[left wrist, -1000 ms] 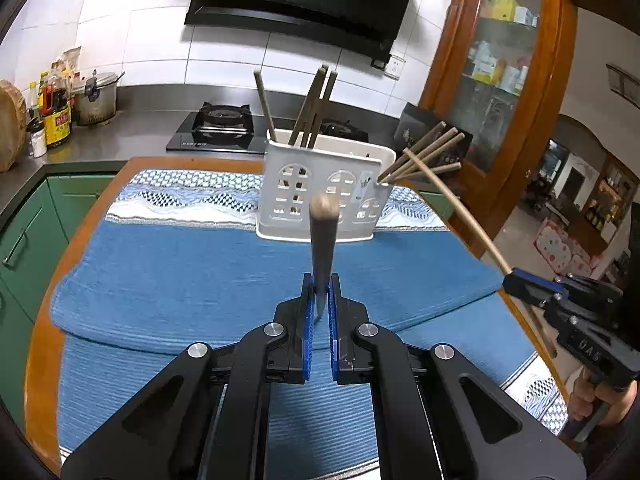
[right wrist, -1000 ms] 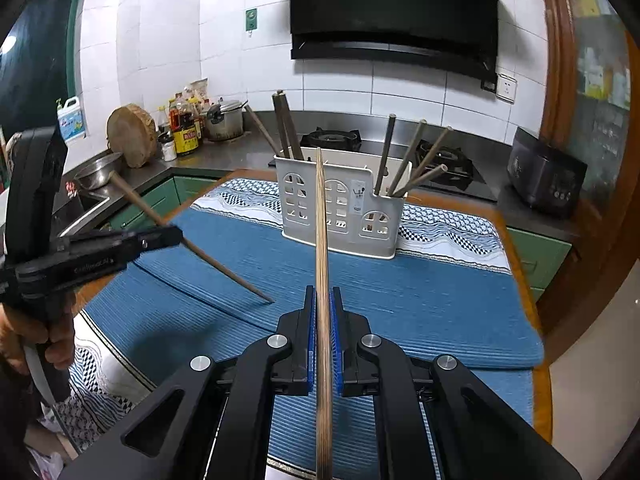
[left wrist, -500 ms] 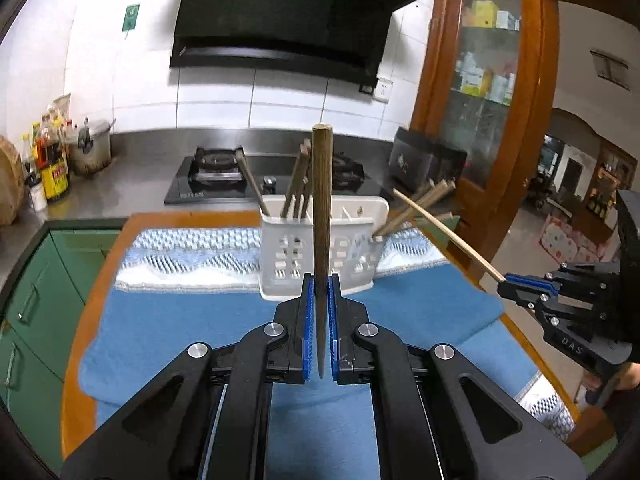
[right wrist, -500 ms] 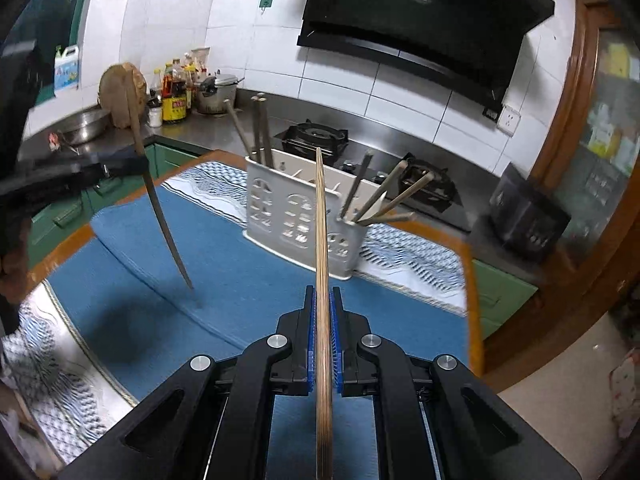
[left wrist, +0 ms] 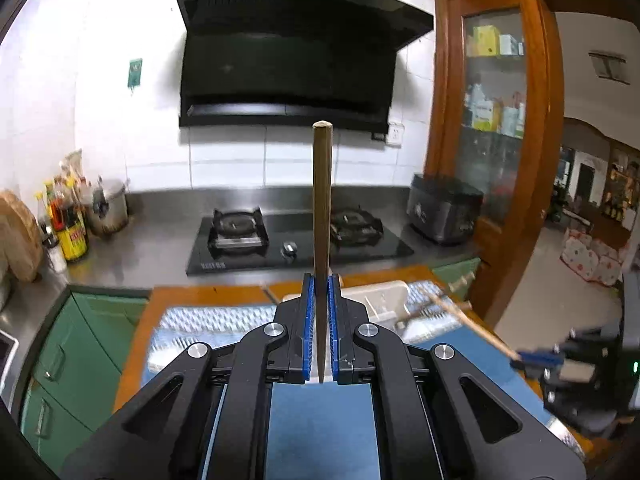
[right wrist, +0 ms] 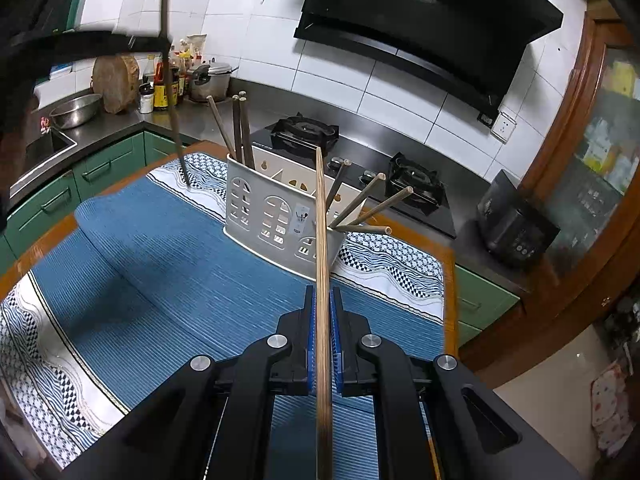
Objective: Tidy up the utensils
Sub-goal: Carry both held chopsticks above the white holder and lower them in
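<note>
Both wrist views look forward over the blue mat toward the stove, sharing the white holder.

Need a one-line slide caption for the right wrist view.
Right gripper clamps a light chopstick aimed at the white utensil holder on the blue mat.

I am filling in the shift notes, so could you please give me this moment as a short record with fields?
Left gripper: shut on a dark chopstick, blunt end up
Right gripper: shut on a light chopstick that runs forward toward the holder
Holder: white, with cut-out windows, standing on the blue mat
Holder contents: three chopsticks at its left end, four chopsticks fanned out at its right end
Background: stove, range hood, wooden cabinet
</note>
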`<state>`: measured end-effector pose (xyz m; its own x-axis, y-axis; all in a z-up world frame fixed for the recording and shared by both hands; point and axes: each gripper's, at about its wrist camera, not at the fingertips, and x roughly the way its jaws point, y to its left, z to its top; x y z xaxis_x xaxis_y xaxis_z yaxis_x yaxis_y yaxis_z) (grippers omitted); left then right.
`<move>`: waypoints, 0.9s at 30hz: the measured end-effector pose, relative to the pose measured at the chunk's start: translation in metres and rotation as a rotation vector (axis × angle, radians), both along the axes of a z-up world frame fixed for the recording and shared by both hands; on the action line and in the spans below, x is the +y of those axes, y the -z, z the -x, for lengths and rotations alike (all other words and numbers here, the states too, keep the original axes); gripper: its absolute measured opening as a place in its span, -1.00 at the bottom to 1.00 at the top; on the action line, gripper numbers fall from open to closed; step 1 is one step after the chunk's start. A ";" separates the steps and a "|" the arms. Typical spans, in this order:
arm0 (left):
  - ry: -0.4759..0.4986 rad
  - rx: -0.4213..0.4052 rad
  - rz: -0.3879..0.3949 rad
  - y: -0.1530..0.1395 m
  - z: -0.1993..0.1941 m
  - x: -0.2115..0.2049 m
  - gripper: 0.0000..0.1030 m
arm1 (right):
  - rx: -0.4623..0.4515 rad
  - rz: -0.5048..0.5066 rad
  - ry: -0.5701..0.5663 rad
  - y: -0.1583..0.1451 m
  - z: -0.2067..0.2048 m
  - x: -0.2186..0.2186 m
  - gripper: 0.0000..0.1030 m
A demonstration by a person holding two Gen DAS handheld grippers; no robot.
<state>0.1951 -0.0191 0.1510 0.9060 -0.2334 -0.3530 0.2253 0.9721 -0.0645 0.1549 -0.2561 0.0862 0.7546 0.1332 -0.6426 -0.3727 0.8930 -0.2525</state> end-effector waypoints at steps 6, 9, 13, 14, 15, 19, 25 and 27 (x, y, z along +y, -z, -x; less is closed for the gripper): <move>-0.036 -0.056 0.027 -0.025 -0.024 0.002 -0.90 | 0.040 -0.029 -0.006 0.001 -0.007 -0.001 -0.87; -0.049 -0.065 0.037 -0.028 -0.039 0.000 -0.90 | 0.042 -0.023 -0.009 0.002 -0.011 0.000 -0.87; -0.063 -0.063 0.049 -0.024 -0.064 0.000 -0.90 | 0.042 -0.019 -0.017 0.005 -0.015 0.002 -0.87; -0.066 -0.056 0.058 -0.022 -0.071 0.001 -0.90 | 0.041 -0.017 -0.018 0.006 -0.017 0.002 -0.87; -0.069 -0.043 0.072 -0.017 -0.079 0.002 -0.90 | 0.043 -0.019 -0.019 0.007 -0.019 0.003 -0.87; -0.075 -0.014 0.100 -0.001 -0.101 0.005 -0.90 | 0.048 -0.020 -0.019 0.011 -0.027 0.004 -0.87; -0.069 0.046 0.104 0.025 -0.118 0.005 -0.89 | 0.045 -0.028 -0.015 0.015 -0.037 0.004 -0.87; -0.059 0.061 0.109 0.031 -0.120 0.006 -0.89 | 0.040 -0.042 -0.013 0.012 -0.040 0.004 -0.87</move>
